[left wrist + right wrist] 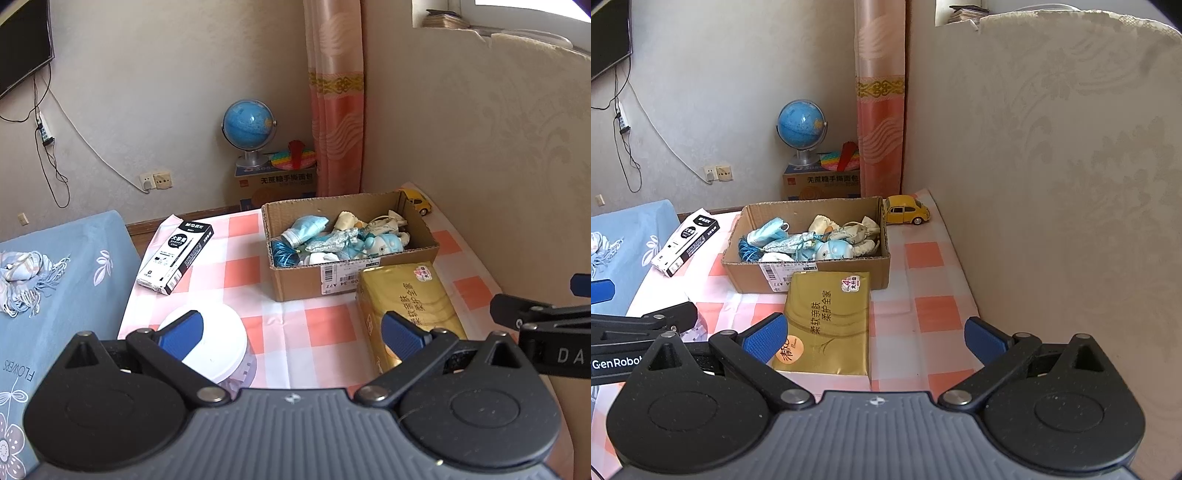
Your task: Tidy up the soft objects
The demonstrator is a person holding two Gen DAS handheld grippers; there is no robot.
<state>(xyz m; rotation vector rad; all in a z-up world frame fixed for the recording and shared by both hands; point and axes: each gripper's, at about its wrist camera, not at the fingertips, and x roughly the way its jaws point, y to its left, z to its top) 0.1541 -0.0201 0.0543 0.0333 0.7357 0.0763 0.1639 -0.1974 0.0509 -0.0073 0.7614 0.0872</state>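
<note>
A cardboard box sits on the checked tablecloth and holds several soft things: a blue face mask, pale cloth pouches, a light blue plush toy and a teal tassel. A gold tissue pack lies in front of the box. A striped scarf lies on the blue cover at the left. My left gripper is open above the cloth, nothing between its fingers. My right gripper is open over the near end of the tissue pack.
A black-and-white pen box lies left of the cardboard box. A white-lidded jar stands under my left finger. A yellow toy car is parked behind the box. A padded beige wall bounds the right side.
</note>
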